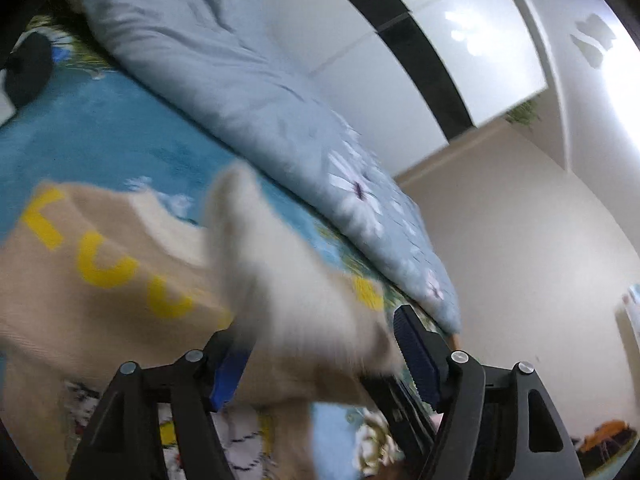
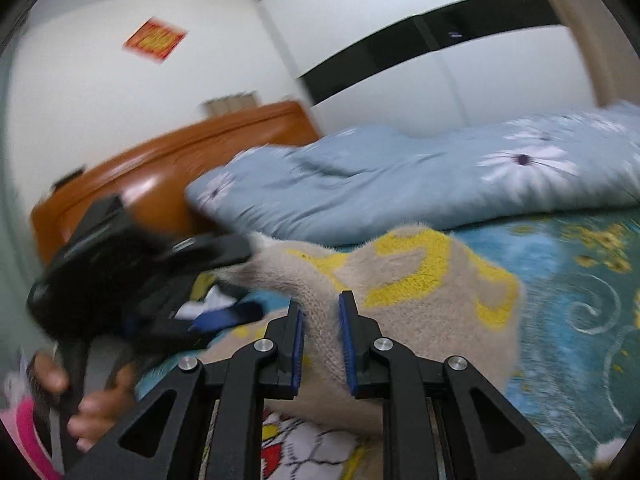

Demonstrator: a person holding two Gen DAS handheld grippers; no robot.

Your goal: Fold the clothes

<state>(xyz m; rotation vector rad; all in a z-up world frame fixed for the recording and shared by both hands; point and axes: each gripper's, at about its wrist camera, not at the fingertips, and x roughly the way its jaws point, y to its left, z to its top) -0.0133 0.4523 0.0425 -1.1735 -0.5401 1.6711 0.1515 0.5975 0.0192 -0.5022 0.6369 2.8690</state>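
Note:
A beige knitted sweater (image 2: 432,292) with yellow letters lies on the bed's blue patterned cover (image 2: 580,280). My right gripper (image 2: 322,340) is shut on a fold of it, lifted a little. In the left wrist view the sweater (image 1: 100,280) lies across the cover, and a blurred pale part of it passes between the blue pads of my left gripper (image 1: 320,364), whose jaws stand wide apart. The left gripper also shows in the right wrist view (image 2: 224,276), at the sweater's far end, held by a hand.
A light blue flowered quilt (image 2: 400,184) is bunched along the far side of the bed. An orange wooden headboard (image 2: 160,168) stands at the left. A white wardrobe with a black band (image 2: 440,48) is behind. A white cartoon-print cloth (image 2: 312,448) lies under the sweater.

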